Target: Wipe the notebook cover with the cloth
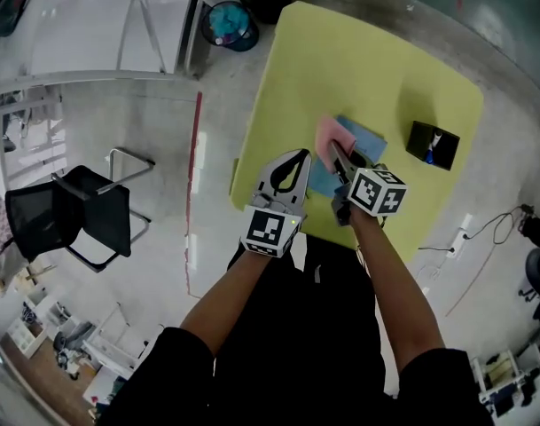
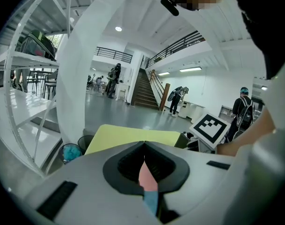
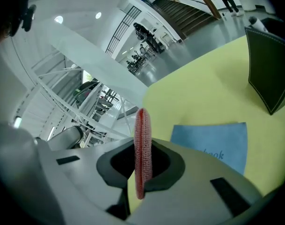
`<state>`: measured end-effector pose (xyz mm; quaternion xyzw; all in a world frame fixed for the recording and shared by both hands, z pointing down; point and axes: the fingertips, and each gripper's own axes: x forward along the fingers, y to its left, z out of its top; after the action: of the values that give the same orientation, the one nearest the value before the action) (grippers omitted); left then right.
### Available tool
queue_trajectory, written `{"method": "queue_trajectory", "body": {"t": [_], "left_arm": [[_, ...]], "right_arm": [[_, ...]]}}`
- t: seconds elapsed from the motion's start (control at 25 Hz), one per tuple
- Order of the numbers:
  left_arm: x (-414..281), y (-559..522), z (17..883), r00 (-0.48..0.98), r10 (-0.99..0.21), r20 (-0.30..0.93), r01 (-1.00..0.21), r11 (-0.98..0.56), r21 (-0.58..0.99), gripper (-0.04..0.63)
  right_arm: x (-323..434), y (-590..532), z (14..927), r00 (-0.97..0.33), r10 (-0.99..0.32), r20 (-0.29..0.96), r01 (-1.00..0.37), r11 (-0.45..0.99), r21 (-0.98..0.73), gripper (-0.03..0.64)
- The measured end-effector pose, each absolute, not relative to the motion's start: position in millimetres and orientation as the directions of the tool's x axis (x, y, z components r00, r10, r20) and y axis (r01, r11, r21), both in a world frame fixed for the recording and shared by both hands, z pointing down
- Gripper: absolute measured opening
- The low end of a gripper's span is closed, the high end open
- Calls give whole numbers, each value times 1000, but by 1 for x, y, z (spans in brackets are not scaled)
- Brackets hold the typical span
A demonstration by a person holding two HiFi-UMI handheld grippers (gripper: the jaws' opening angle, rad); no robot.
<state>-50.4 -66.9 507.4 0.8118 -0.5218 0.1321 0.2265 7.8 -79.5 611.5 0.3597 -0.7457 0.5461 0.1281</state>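
The blue notebook (image 1: 365, 140) lies flat on the yellow table (image 1: 385, 51), just right of the head view's centre. A pink cloth (image 1: 332, 137) rests on its left edge, pinched edge-on in the clenched right gripper (image 1: 339, 155). The left gripper (image 1: 301, 155), jaws closed and empty, hovers just left. A dark holder (image 1: 432, 145) stands further right.

The notebook (image 1: 365, 140) is partly covered by the cloth (image 1: 332, 137). Its printed title is half hidden behind the right gripper (image 3: 143, 149).
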Motion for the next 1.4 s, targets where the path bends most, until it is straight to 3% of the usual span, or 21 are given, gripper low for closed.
{"method": "queue_trajectory", "body": {"t": [0.64, 1.16, 1.4], "left_arm": [[-50, -88, 542, 399, -778, 486, -909, -267, 319, 8], [-49, -86, 557, 397, -750, 529, -915, -281, 289, 8], [-43, -86, 555, 398, -747, 532, -915, -285, 286, 8]], "right_arm": [[10, -103, 672, -678, -364, 638, -686, 1, -728, 37], [16, -107, 687, -663, -348, 663, -669, -121, -733, 37], [24, -107, 689, -644, -312, 698, -705, -110, -700, 37]]}}
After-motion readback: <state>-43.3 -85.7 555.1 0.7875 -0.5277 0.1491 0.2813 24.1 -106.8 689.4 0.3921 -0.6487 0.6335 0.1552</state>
